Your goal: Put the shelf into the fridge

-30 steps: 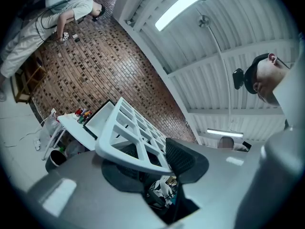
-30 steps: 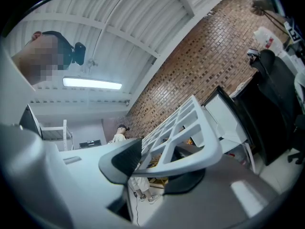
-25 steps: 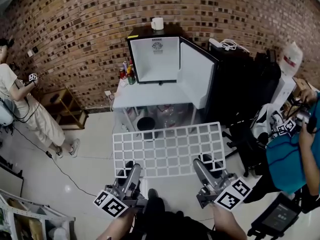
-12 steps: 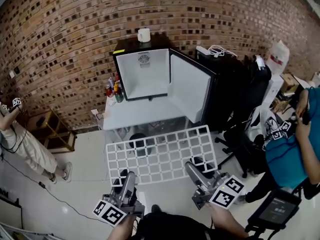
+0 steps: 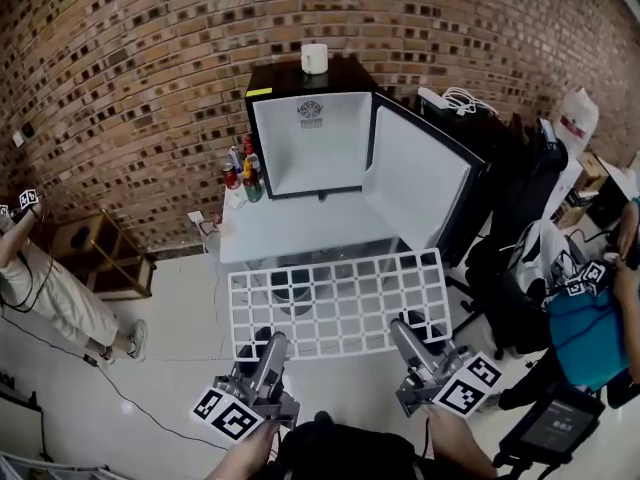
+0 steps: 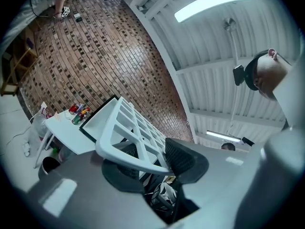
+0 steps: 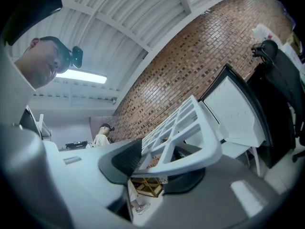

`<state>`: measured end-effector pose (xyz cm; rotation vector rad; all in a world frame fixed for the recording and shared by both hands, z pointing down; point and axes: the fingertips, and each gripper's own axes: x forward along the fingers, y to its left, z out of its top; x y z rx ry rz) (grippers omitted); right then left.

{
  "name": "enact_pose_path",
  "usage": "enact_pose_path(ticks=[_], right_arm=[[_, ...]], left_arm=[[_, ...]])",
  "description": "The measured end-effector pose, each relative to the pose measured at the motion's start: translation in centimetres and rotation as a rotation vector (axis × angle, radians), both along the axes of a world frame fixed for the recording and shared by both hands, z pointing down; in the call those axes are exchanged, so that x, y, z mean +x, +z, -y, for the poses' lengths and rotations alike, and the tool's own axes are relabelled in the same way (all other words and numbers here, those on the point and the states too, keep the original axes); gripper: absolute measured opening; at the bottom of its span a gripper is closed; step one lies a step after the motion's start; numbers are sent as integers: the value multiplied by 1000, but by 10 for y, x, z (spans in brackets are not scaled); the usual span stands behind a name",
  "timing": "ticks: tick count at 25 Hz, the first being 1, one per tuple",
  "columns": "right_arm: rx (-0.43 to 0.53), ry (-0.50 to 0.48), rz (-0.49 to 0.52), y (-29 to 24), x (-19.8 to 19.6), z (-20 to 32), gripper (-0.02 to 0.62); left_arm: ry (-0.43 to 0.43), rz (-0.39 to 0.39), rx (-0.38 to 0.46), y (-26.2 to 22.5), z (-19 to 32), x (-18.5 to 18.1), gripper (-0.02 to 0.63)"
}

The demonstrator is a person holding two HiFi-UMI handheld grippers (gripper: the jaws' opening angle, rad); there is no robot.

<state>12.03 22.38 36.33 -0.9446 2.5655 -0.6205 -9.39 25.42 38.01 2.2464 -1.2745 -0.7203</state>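
Observation:
A white grid shelf (image 5: 338, 303) is held flat in the air in front of me, level with the near edge of a white table (image 5: 300, 228). My left gripper (image 5: 264, 346) is shut on its near left edge, and my right gripper (image 5: 408, 332) is shut on its near right edge. The shelf's rim (image 6: 128, 147) lies between the left gripper's dark pads, and the same rim (image 7: 190, 154) sits clamped in the right gripper's. The small black fridge (image 5: 312, 128) stands on the table against the brick wall, its door (image 5: 418, 180) swung open to the right and its white inside bare.
A white mug (image 5: 314, 58) sits on the fridge. Bottles (image 5: 243, 176) stand at the table's back left. A wooden rack (image 5: 100, 253) and a person (image 5: 35, 273) are at the left. Black chairs (image 5: 520, 268), another person (image 5: 600, 318) and cables crowd the right.
The head view has swung back to the right and slightly closer, so the fridge sits nearer the middle. The shelf stays clamped in both grippers, now a little nearer the table.

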Motion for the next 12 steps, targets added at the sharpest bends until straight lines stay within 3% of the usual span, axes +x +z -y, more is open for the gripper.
enact_pose_path(ticks=[12], right_arm=[[-46, 26, -8, 5, -32, 72, 144]], left_arm=[[21, -4, -42, 6, 76, -32, 133]])
